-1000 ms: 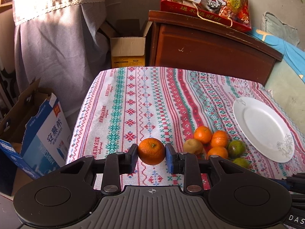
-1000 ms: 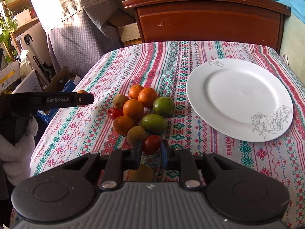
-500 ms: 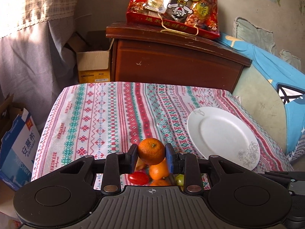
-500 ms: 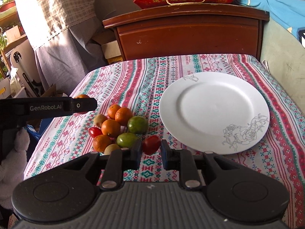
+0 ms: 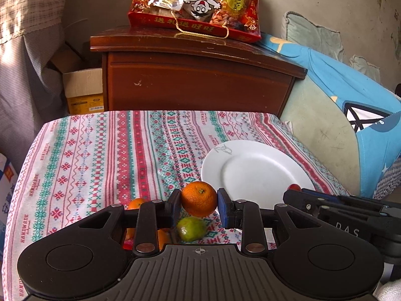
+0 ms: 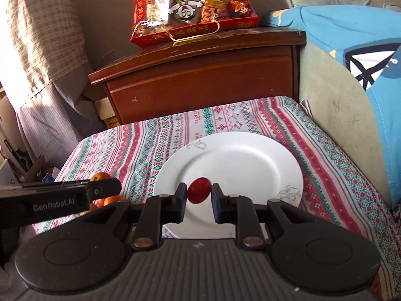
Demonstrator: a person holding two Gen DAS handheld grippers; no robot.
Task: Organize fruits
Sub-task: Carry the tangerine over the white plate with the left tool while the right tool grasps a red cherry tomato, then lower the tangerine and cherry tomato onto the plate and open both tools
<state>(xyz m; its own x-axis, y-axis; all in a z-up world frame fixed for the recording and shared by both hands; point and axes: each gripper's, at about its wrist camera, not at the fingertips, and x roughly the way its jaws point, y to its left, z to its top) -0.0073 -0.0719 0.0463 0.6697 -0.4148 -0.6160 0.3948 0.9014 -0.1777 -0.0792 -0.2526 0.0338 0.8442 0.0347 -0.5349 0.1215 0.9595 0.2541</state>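
Orange peel is showing between the pads of the left gripper (image 5: pixel 199 204) at lower centre of the left wrist view: the fingers are pinching a mandarin (image 5: pixel 199 198) at its widest girth, which is keeping the round fruit from rolling out. Below it, the green citrus (image 5: pixel 191 228) and a few orange fruits (image 5: pixel 136 203) are lying in a heap on the patterned tablecloth (image 5: pixel 100 155), partly hidden by the gripper body. To the right of centre in that view, the white plate (image 5: pixel 255 173) is lying bare, and it is judged to be the collecting place for the fruit.

Moving to the right wrist view, the left gripper is entering from the left edge as a dark bar, level with the heap. At lower centre, the right gripper (image 6: pixel 199 195) is pinching a small red fruit (image 6: pixel 199 194), probably a cherry tomato, between its pads. The fruit is hanging over the near part of the plate (image 6: pixel 263 155) and is not touching it. The light, centred pinch is suiting a soft skin. Both fruits are being held clear of the cloth, so the step in hand appears to be transfer to the plate; release is not yet done.

At upper centre, a red snack bag (image 6: pixel 193 7) is resting on the wooden cabinet (image 6: pixel 200 80).
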